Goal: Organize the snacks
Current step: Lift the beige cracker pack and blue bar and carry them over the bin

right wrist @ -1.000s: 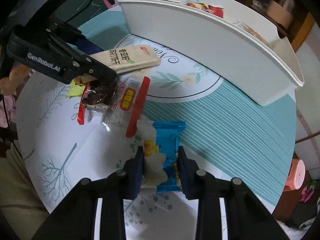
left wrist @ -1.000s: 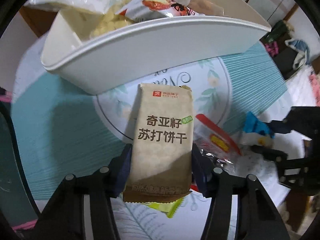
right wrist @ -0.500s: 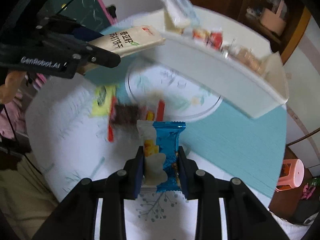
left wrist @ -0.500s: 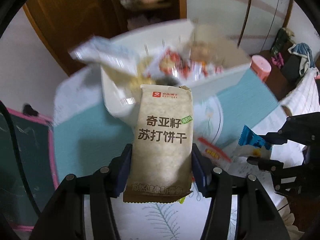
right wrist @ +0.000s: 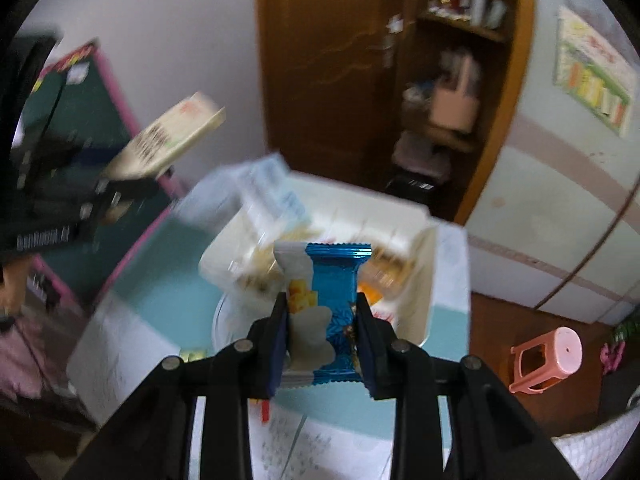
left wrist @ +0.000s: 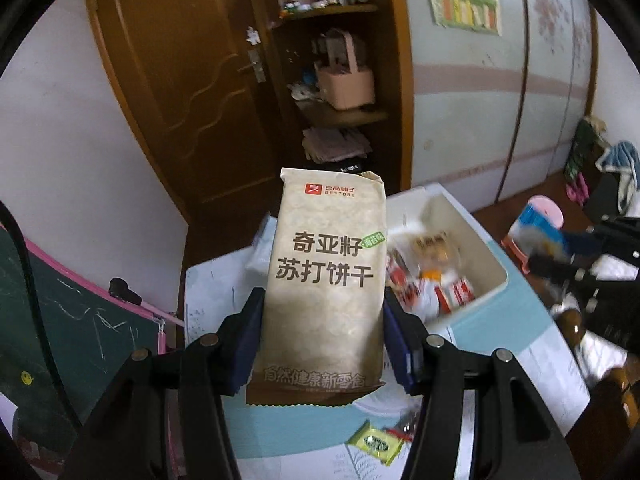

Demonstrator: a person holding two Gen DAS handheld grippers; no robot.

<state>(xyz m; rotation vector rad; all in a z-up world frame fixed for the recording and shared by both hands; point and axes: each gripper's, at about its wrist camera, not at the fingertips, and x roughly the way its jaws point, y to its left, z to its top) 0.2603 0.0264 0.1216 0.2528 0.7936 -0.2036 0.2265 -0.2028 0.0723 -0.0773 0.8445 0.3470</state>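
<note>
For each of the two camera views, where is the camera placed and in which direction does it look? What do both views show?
Left wrist: sits on the left gripper, looks along its fingers at the beige cracker packet it clamps, over the white plastic bin.
Right wrist: sits on the right gripper, which clamps the blue-and-white snack packet; a hand shows at the left edge.
Shared: bin, both packets, wooden door, pink stool.

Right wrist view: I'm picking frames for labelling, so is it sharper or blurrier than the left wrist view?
Right wrist view: blurrier, the white plastic bin and room smeared, only the blue foil snack packet crisp. Left wrist view: mostly sharp, print on the beige cracker packet readable; fisheye bending and dark corners in both.
</note>
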